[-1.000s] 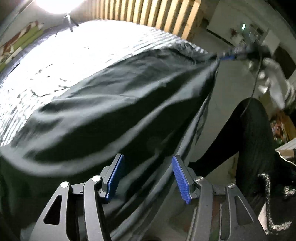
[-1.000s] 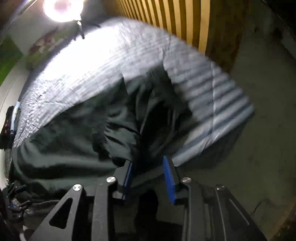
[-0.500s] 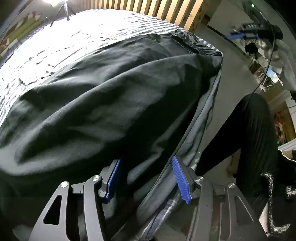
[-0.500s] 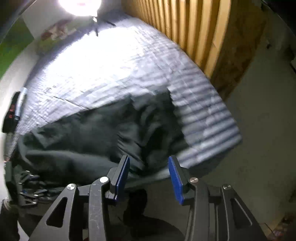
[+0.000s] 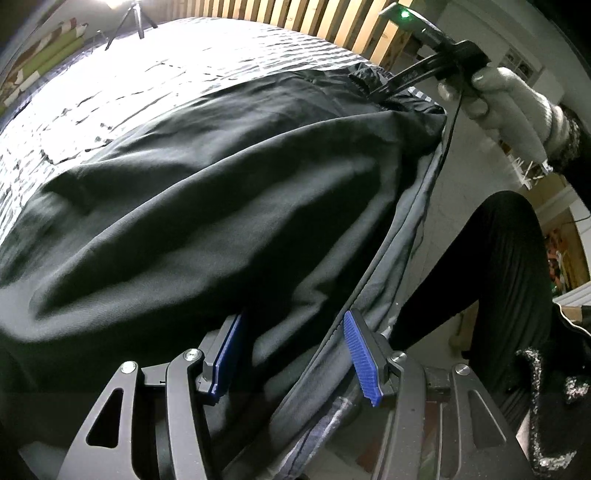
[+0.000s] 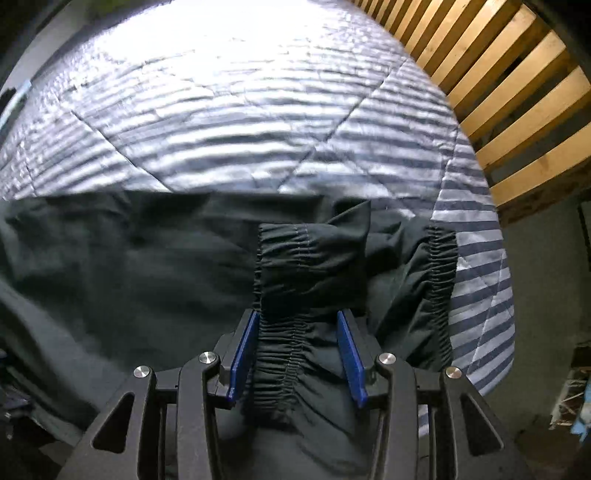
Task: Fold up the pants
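Black pants [image 5: 221,206] lie spread over a striped quilt [image 5: 184,74], filling the left wrist view. My left gripper [image 5: 291,354] hangs open at their near edge; cloth drapes over its left pad and its right pad is bare. In the right wrist view the gathered elastic waistband [image 6: 295,251] runs between the blue pads of my right gripper [image 6: 295,354], whose jaws are closing and touch the bunched cloth. The left wrist view also shows the right gripper [image 5: 376,92] at the far end of the pants, held by a gloved hand [image 5: 509,99].
The quilt [image 6: 258,110] stretches bare beyond the pants. Wooden slats [image 6: 517,110] stand behind the bed. To the right of the bed's edge are the person's dark-clad leg [image 5: 498,266] and the floor. A tripod [image 5: 129,22] stands far back.
The pants, stretched in the air before, now lie on the quilt. My right gripper let go, swung off, then came down over the waistband. The left gripper hardly moved.
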